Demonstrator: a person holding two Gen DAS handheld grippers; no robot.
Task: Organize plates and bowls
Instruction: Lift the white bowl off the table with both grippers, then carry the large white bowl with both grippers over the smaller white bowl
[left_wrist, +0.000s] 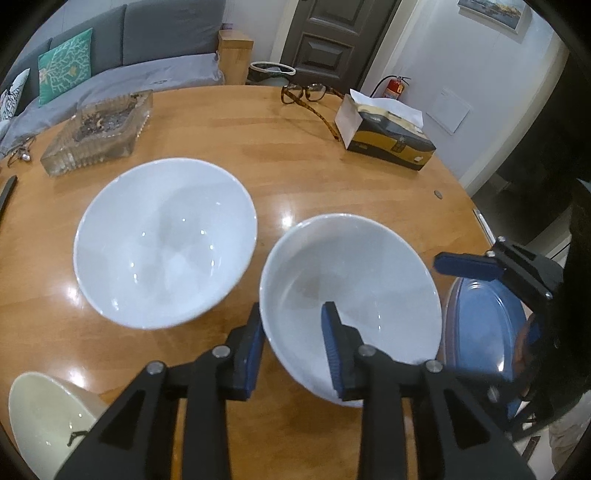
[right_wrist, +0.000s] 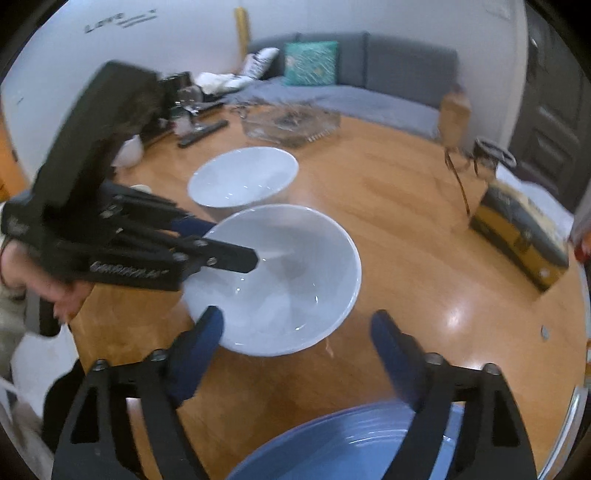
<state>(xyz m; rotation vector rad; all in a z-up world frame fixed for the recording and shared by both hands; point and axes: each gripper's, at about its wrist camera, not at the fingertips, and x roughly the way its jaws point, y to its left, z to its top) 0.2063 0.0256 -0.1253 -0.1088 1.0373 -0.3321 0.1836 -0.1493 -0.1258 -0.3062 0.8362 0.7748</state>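
I see the round wooden table (left_wrist: 295, 147) carrying everything. Around the work, from large to small: a glass ashtray (left_wrist: 99, 129) toward the far left edge, a black and yellow tissue box (left_wrist: 388, 136) toward the far right edge, brown glasses (left_wrist: 310, 96) near the far edge beside the box, and a small coin (left_wrist: 438, 194) close to the right edge. At the near left edge stands a cream cup (left_wrist: 40, 421), just beside my left tool. A blue plate (right_wrist: 351, 443) lies at the near edge, partly under my right gripper (right_wrist: 295, 354). Two white bowls are in the middle of the table: the far bowl (left_wrist: 166, 243) stands free toward the ashtray, and the near bowl (left_wrist: 351, 295) sits just beside it, between it and the blue plate, looking tilted. My left gripper (left_wrist: 291, 350) straddles the near rim of the near bowl, one blue pad outside the wall and the other inside the bowl; the gap is narrow, but I cannot tell if the pads really press the wall. My right gripper has its fingers spread wide and holds nothing; the near bowl is just in front of its tips, close to the left finger (right_wrist: 199, 350).
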